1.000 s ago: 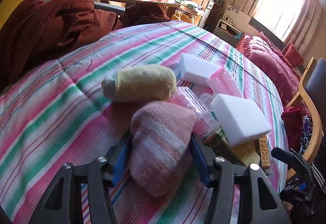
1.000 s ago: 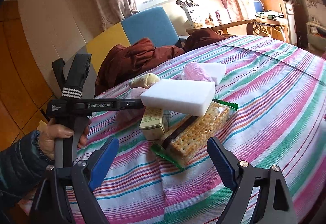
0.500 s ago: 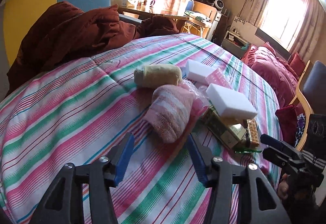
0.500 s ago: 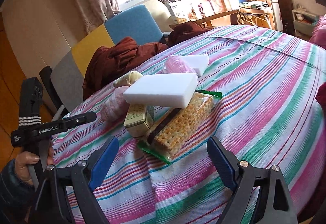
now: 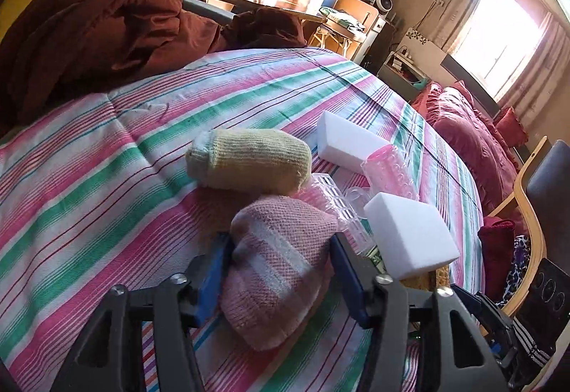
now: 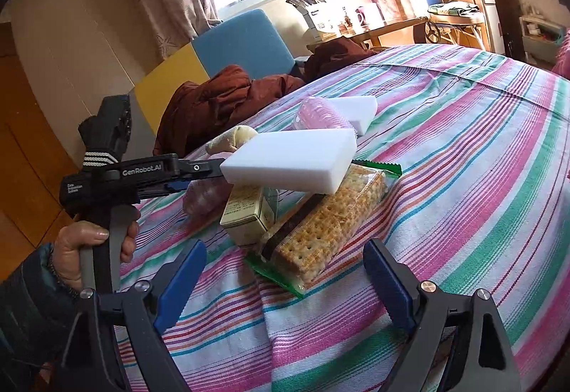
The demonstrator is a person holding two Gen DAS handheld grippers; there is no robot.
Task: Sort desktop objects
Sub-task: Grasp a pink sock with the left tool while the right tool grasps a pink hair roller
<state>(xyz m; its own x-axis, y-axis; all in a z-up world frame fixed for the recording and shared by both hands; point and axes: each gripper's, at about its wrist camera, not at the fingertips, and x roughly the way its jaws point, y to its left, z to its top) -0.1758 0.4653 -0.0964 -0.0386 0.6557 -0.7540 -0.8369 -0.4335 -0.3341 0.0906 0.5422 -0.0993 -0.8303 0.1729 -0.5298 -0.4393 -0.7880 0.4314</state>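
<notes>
Since half a second ago the left gripper (image 5: pixel 281 260) has pushed forward again, so the pink striped cloth (image 5: pixel 278 267) now sits between its blue pads, low centre of the left wrist view. Both pads press the cloth's sides; jaws partly closed on it. Cloth still rests on the striped tablecloth (image 5: pixel 89 178).

Crowding it: yellow knitted roll (image 5: pixel 249 160) just behind, touching the cloth's top edge. Clear pink plastic pieces (image 5: pixel 331 203) wedged to the cloth's right, close by the right pad. White sponge block (image 5: pixel 409 239) at right centre, perched on the pile and tilted. Second white sponge block (image 5: pixel 347 142) further back, beside a pink ribbed cup (image 5: pixel 388 171). Dark red blanket (image 5: pixel 89 36) heaped upper left, off the cloth.

Right wrist view: right gripper (image 6: pixel 281 285) jaws wide apart, holding nothing, hovering at bottom of frame in front of the cracker packet (image 6: pixel 327 224). Packet lies flat, green wrapper ends showing. Small yellow-green box (image 6: pixel 245 214) touches the packet's left side; the near sponge block (image 6: pixel 292 160) lies across box and packet. Left gripper body (image 6: pixel 135 174) comes in from mid left, held by a hand (image 6: pixel 89 249) in a dark sleeve; its tips are hidden behind the sponge. Blue and yellow chair back (image 6: pixel 235 43) in upper centre.
</notes>
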